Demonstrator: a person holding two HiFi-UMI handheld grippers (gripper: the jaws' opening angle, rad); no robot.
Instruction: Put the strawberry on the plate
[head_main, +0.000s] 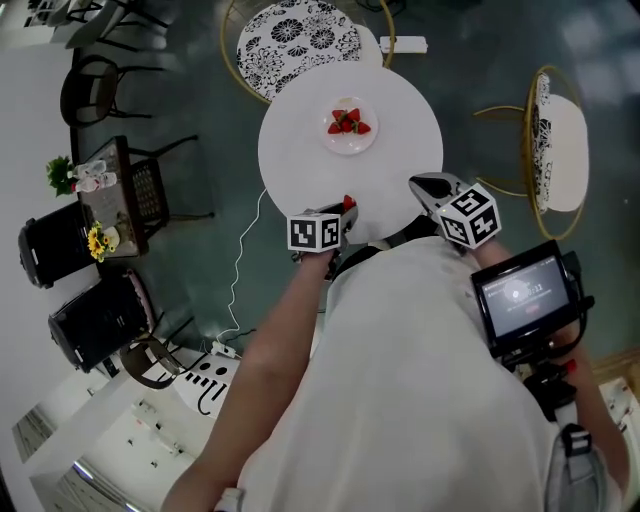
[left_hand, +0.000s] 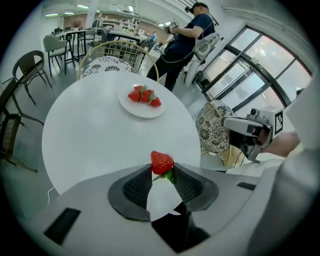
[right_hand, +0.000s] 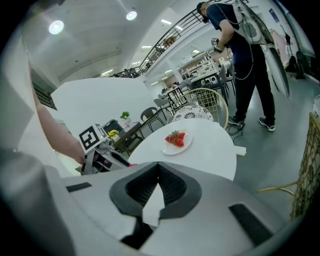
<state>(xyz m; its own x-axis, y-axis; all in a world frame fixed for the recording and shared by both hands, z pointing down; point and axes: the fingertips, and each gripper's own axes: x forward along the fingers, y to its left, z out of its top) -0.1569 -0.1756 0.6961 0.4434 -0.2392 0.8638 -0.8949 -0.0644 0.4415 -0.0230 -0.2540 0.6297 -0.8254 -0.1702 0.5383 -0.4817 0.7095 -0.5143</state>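
My left gripper (head_main: 346, 206) points steeply down, its jaws pinched on a strawberry (left_hand: 161, 162) at their very tips. My bare left forearm (head_main: 280, 330) stretches out behind it. My right gripper (head_main: 418, 184) sits off to its right, tilted less steeply, its jaw tips together with nothing between them.

The head view is the dimmest: the floor (head_main: 470, 60) reads dark and murky, while the white desk (head_main: 300, 150) at 12 o'clock is nearly blown out. In the left gripper view, daylight floods through the windows (left_hand: 260, 65) at 2 o'clock and bleaches them. The strawberry (left_hand: 161, 162) is crisp, but the left gripper (left_hand: 162, 169) body at 6 o'clock is soft. In the right gripper view, ceiling lamps (right_hand: 56, 26) flare at 10 and 12 o'clock. Both gripper views bend strongly and blacken at the corners.
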